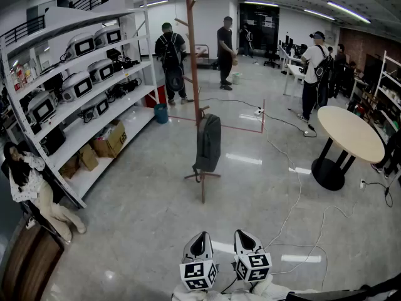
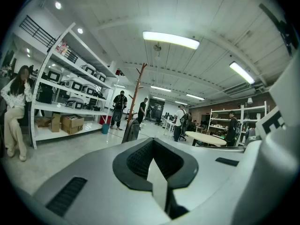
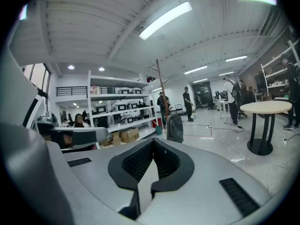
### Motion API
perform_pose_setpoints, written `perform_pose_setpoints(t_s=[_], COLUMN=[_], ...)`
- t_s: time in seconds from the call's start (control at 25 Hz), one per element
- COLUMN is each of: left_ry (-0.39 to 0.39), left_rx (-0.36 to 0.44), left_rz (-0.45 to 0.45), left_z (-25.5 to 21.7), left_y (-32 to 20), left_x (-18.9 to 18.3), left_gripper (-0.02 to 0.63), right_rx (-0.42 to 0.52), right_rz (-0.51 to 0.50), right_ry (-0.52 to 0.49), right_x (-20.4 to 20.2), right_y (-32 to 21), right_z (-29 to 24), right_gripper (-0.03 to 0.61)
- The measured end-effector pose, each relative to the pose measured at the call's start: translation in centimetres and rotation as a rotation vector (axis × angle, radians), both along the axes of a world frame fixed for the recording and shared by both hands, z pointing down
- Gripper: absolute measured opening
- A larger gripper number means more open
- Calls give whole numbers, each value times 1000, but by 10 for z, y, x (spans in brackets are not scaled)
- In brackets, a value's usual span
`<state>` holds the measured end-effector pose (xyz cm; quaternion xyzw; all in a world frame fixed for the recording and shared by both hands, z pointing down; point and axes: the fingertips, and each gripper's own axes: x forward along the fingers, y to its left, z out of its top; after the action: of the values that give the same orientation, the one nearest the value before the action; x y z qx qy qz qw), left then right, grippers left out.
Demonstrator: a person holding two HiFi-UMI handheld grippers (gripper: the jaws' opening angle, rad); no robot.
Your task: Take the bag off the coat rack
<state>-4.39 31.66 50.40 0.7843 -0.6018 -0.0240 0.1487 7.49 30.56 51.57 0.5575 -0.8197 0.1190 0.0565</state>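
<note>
Hanging bag (image 1: 208, 143) on coat rack (image 1: 192, 55) | bare floor (image 1: 144, 212) around | left gripper (image 1: 200, 237), right gripper (image 1: 244, 235) closed

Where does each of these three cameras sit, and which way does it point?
Head view: on the person's head, looking forward and down at the coat rack and bag; left gripper and right gripper show below.
Left gripper view: on that gripper, looking along its shut fingers toward the rack.
Right gripper view: likewise, over its own shut fingers.
All share rack and bag.
</note>
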Motion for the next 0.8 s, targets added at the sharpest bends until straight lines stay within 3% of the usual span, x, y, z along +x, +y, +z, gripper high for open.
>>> perform_pose_setpoints(t_s=[0.4,0.8], left_ry=[11,20], left_rx=[-31,-48], left_rz=[14,82], left_z=[16,20], left_y=[-15,-21], left_x=[-26,-16], left_gripper=[0,0], right_rx=[-31,-42], right_rz=[19,75], right_ry=[8,4], right_x=[-18,-11], right_y=[-7,-11], right_z=[13,13], right_gripper=[11,11])
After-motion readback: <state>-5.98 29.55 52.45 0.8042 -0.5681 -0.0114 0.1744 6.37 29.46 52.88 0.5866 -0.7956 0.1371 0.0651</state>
